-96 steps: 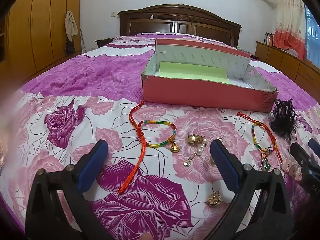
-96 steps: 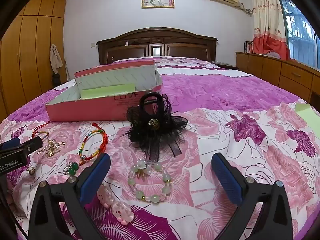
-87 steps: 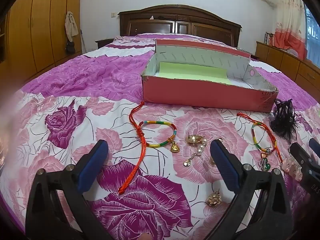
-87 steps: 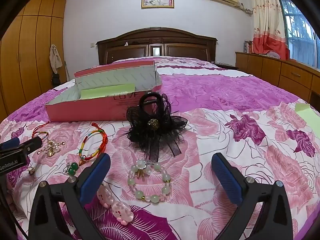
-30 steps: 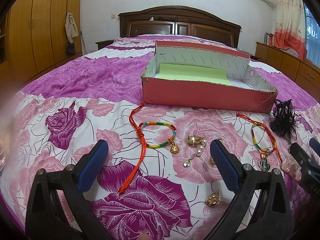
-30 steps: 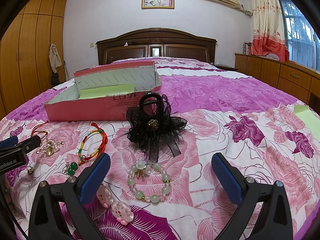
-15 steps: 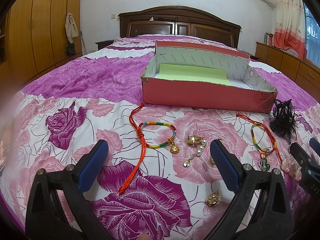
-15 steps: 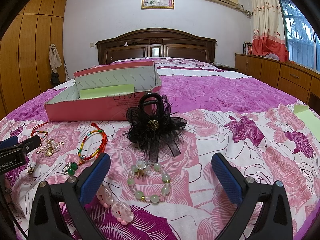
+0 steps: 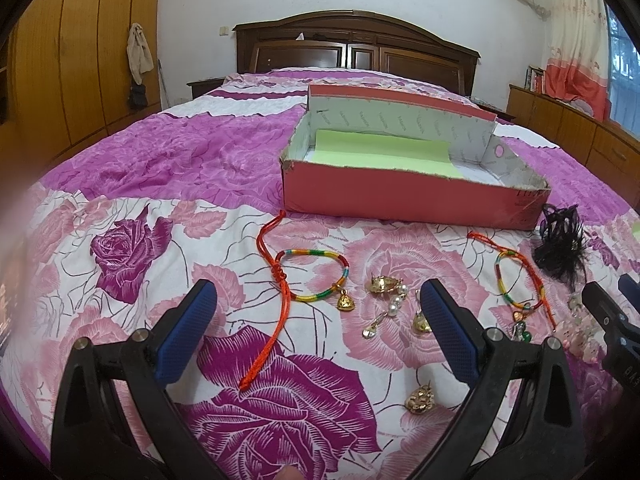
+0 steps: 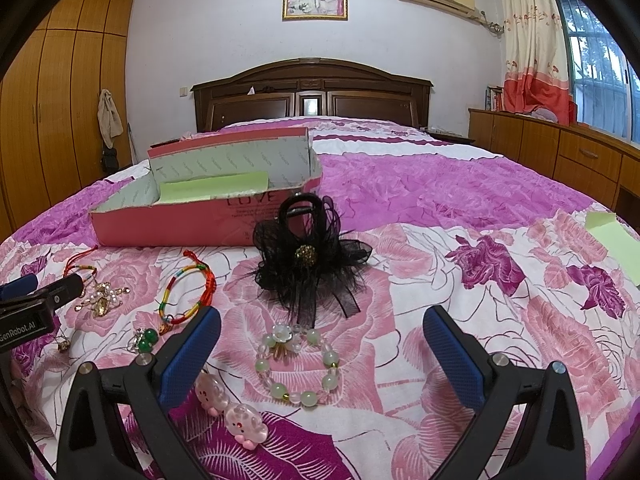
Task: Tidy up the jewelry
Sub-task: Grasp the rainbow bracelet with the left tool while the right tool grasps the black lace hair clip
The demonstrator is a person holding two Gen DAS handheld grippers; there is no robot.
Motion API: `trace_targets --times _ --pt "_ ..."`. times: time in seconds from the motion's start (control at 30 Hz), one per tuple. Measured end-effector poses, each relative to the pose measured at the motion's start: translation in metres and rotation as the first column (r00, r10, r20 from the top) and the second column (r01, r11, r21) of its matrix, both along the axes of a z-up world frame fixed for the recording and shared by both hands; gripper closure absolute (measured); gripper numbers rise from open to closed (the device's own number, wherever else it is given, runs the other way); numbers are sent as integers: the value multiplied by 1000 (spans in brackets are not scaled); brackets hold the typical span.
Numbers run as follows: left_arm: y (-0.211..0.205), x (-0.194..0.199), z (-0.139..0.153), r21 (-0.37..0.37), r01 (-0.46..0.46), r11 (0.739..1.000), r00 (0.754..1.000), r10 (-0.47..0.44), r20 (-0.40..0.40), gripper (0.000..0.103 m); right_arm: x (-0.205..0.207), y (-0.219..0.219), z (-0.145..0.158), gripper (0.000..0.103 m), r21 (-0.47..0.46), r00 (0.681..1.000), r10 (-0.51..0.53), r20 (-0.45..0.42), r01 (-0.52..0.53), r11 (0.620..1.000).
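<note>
risk 1: the red cord bracelet [image 9: 280,280] has a long loose tail on soft bedding; a pinch on the tail alone could let it drag, snag the gold charm [image 9: 345,303] or slip out on the way to the pink box [image 9: 412,196].
risk 2: the gold and pearl earrings [image 9: 386,292] lie close together, so 1 closure may take 2 pieces or nudge the rest.
risk 3: the bead bracelet [image 10: 298,364] is round and smooth; beads may roll off the pads, and the quilt could get pinched with it.

left gripper [image 9: 318,314]: jaws wide apart, nothing held, hovering low over the bracelet and earrings.
right gripper [image 10: 322,344]: jaws wide apart, nothing held, bead bracelet lying between the 2 fingers.

jewelry: all loose on the floral quilt [image 9: 132,216] in front of the box. second cord bracelet [image 10: 188,294] and black hair clip [image 10: 308,264] lie near the box front. 2 pink charms [image 10: 228,408] sit just beside the right gripper's left finger. box holds only a green sheet.
</note>
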State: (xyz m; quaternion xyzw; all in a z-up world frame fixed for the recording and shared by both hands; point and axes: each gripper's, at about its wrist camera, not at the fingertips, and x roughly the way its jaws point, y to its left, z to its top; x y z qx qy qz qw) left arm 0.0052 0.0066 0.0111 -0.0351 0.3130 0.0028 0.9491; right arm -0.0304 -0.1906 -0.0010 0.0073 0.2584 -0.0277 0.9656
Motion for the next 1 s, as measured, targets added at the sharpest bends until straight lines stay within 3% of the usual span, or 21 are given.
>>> trace_targets --times 0.43,0.73,1.0 --pt "20 31 5 -35 11 999 994 -15 -110 8 12 -16 25 0 60 999 -6 -41 8 998" --pt "30 63 -16 -49 4 999 968 -16 -251 11 46 -24 30 0 77 991 -12 -134 22 997" --pt "31 76 -31 -23 6 1000 948 -13 -317 11 78 -23 18 0 51 972 4 -235 8 999"
